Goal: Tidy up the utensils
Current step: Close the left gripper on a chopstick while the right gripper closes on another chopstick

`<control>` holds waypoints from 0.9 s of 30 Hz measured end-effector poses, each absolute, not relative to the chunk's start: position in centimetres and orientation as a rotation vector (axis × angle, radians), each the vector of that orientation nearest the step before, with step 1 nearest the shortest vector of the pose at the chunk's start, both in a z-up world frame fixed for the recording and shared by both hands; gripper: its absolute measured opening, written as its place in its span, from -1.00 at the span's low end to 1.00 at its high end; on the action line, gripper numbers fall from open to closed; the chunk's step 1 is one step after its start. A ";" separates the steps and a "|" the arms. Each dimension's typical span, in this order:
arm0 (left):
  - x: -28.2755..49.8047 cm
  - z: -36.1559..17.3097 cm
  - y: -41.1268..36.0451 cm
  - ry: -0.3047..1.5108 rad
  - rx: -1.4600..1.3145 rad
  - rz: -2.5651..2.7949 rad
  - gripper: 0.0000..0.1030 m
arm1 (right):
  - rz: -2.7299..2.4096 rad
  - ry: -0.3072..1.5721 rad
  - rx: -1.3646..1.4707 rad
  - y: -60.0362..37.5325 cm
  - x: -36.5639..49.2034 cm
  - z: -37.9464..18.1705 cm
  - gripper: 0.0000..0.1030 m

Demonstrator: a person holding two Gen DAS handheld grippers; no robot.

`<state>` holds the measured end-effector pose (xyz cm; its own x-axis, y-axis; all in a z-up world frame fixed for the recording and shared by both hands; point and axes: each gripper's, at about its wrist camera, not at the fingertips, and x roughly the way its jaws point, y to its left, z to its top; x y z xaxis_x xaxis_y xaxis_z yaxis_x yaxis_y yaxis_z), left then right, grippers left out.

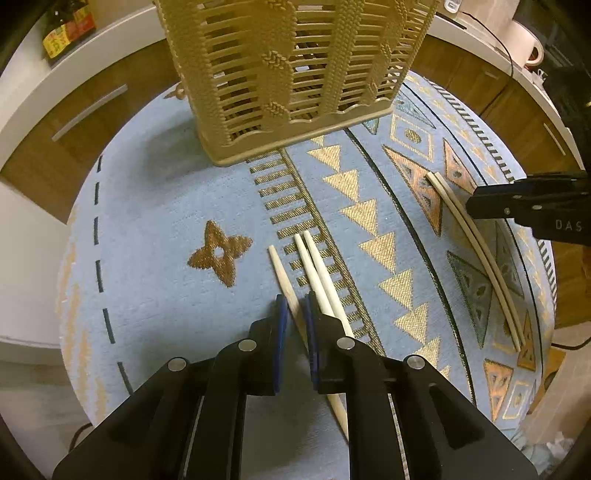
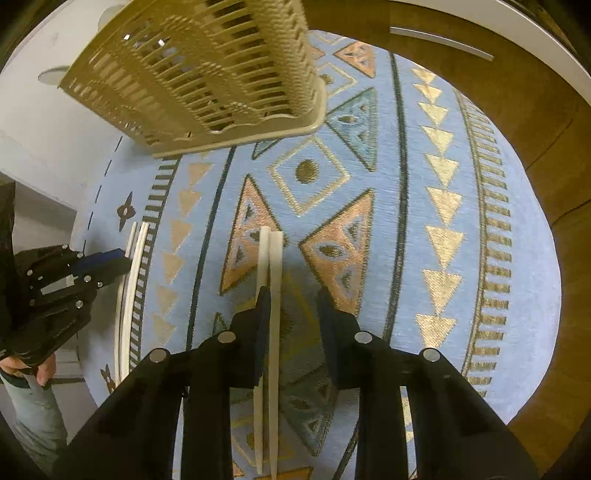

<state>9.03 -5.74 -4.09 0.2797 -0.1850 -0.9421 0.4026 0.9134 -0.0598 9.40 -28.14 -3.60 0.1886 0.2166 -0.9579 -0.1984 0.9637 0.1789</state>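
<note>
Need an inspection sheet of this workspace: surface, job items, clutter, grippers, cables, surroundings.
Surface: blue patterned cloth over a round table.
Job's things: beige slatted basket standing on the cloth; three chopsticks lying left; chopstick pair lying right.
Clutter: nothing seen.
Grippers: left gripper narrow around one chopstick, contact unclear; right gripper open over the pair.
Cables: black cable on the counter.
Surroundings: wooden cabinets, bottles, mug.

A home kitchen: wooden cabinets (image 1: 85, 122) with metal handles, sauce bottles (image 1: 68, 27) and a mug (image 1: 526, 42) behind the utensil basket (image 1: 291, 81)
</note>
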 end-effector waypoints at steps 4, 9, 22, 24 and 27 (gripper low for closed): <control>8.5 -4.1 -5.1 1.224 0.212 -0.400 -0.79 | 0.284 1.343 -0.058 -26.5 9.3 -4.0 -0.63; 8.3 -4.1 -5.5 1.237 0.245 -0.394 -0.79 | 0.269 1.343 -0.165 -24.6 8.9 -4.3 -0.74; 7.4 -3.5 -5.2 1.174 0.236 -0.375 -0.94 | 0.328 1.316 -0.146 -23.0 8.7 -3.6 -0.92; 6.9 -2.5 -4.4 1.127 0.195 -0.380 -0.94 | 0.348 1.275 -0.131 -23.3 8.2 -2.4 -0.92; 6.3 -1.0 -3.4 1.077 0.143 -0.378 -0.94 | 0.380 1.203 -0.121 -24.0 7.3 -0.2 -0.92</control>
<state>6.26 -3.39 -0.97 0.4173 -0.2312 -0.8789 0.3689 0.9269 -0.0687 7.30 -24.04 -0.21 0.3050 0.2228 -0.9259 -0.3497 0.9305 0.1087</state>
